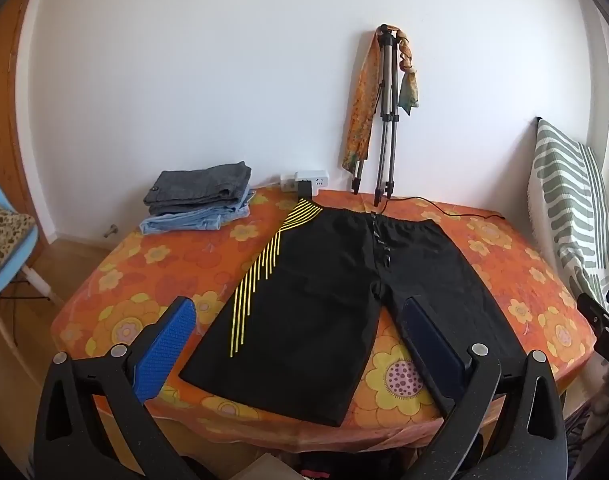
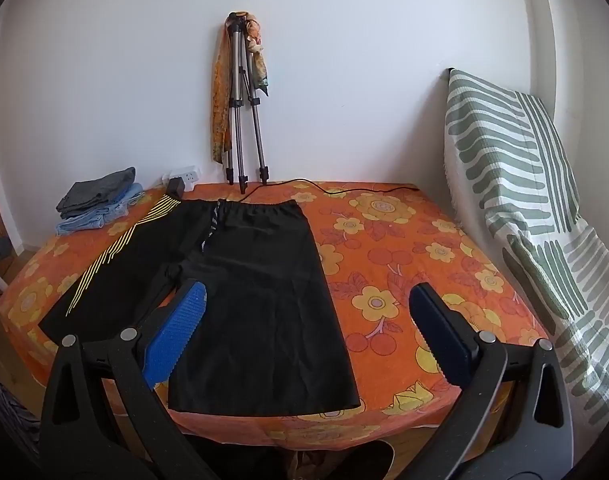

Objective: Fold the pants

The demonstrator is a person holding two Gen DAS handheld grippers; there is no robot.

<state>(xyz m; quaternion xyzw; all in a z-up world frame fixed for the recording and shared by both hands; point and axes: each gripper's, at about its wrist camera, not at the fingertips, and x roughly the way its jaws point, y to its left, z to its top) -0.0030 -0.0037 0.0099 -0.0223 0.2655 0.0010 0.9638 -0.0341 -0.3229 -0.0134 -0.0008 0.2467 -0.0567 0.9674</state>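
**Black shorts flat on table, both grippers wide open, nothing held**

Black pants (image 1: 324,288) lie spread flat on the table (image 1: 116,292) w/ orange flower cloth; waistband toward the far edge by the wall, leg hems at the near edge. Yellow stripes run down the leg nearer the left edge. Left gripper (image 1: 300,344) hovers over the near edge, jaws fully apart, nothing between them. Right gripper (image 2: 308,332) likewise wide open and empty, above the other leg. Folded clothes stack (image 1: 200,200) sits at the far left corner. Tripod (image 1: 384,120) leans on the wall behind the far edge.
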